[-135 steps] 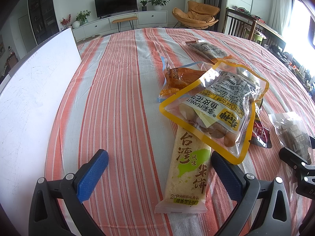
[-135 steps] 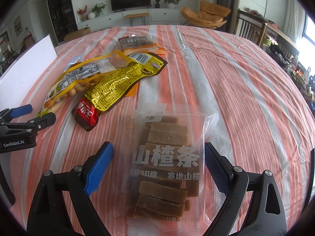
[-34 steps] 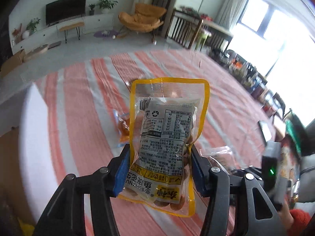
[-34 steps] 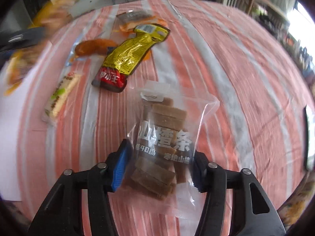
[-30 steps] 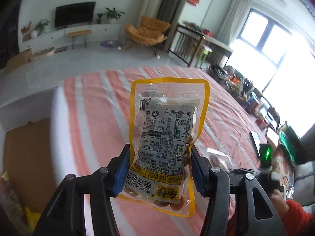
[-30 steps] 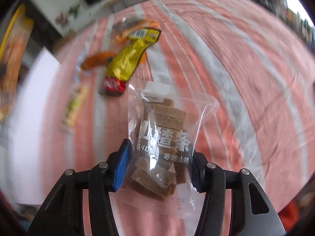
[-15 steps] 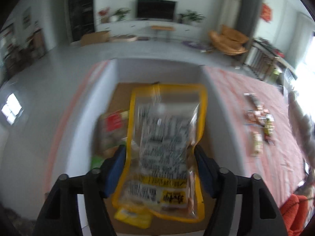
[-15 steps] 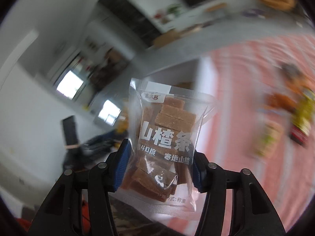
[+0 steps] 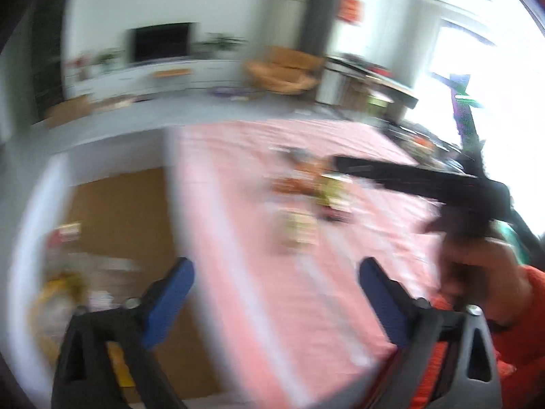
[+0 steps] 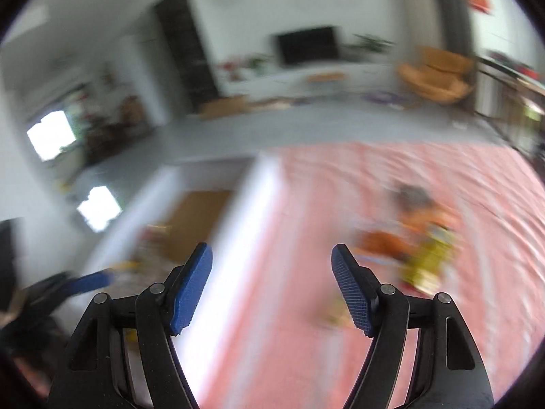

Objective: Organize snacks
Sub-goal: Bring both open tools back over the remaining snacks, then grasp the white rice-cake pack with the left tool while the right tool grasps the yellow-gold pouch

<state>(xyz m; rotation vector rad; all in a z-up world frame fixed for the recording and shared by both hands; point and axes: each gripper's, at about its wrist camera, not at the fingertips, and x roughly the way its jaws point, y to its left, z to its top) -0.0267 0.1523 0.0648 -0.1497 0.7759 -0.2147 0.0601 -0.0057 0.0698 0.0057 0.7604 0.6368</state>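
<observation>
My left gripper (image 9: 276, 266) has its jaws opening wide, and nothing is between its blue pads. It hangs over the edge where the white-walled box (image 9: 119, 231) meets the striped table (image 9: 340, 306). Blurred packets (image 9: 58, 289), one edged in yellow, lie in the box at the lower left. In the right wrist view, my right gripper (image 10: 272, 252) is also opening and empty, above the box wall (image 10: 245, 238). Several snacks (image 9: 306, 204) remain on the cloth, seen as orange and yellow smears (image 10: 425, 248). Both views are motion-blurred.
The right gripper's black body (image 9: 408, 177) and the hand (image 9: 477, 272) in an orange sleeve cross the right side of the left wrist view. A blue finger of the left gripper (image 10: 88, 283) shows at lower left. Behind are a TV unit and an orange chair.
The yellow-edged peanut bag has left my left jaws and the clear bag of brown bars has left my right jaws. Both grippers opened, and both views swung from the box towards the table.
</observation>
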